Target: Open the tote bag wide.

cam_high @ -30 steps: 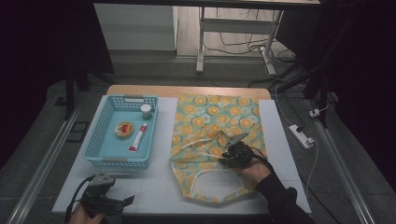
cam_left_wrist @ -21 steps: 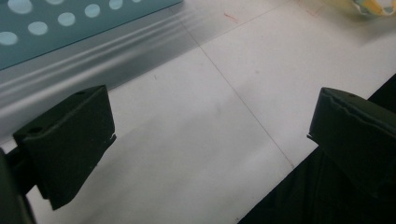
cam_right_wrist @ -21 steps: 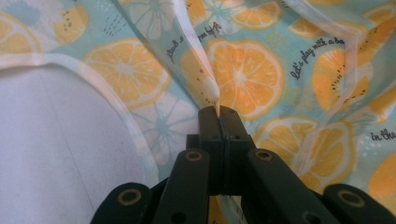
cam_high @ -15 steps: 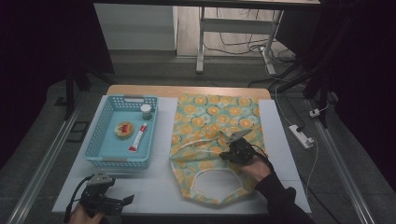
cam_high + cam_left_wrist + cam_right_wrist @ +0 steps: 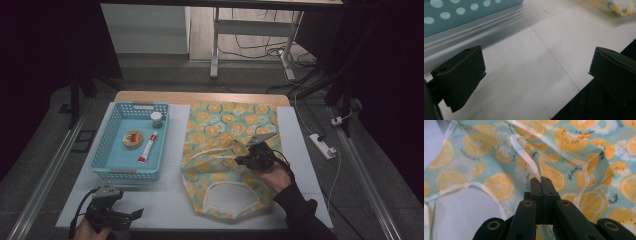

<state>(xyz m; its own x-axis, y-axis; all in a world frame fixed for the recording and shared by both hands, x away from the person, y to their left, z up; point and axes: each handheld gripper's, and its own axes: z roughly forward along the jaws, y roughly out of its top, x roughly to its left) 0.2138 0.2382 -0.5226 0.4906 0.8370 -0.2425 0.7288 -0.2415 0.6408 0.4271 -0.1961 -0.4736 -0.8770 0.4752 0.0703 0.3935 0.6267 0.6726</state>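
While right gripper (image 5: 541,180) pinches white strap (image 5: 529,161) of orange-slice-print turquoise fabric apron (image 5: 227,150), spread flat on white table (image 5: 165,200): cloth light, limp, drapes. Grip hem or strap. Left gripper (image 5: 131,215) wide, empty.

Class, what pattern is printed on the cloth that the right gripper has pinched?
Orange citrus slices on pale mint-green cloth, with white trim; the right gripper view shows it best.

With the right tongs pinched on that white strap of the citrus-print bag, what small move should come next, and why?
Probably lift the strap a little higher. The right tongs are shut on it, and the bag lies mostly flat on the table. The left tongs wait open near the blue basket.
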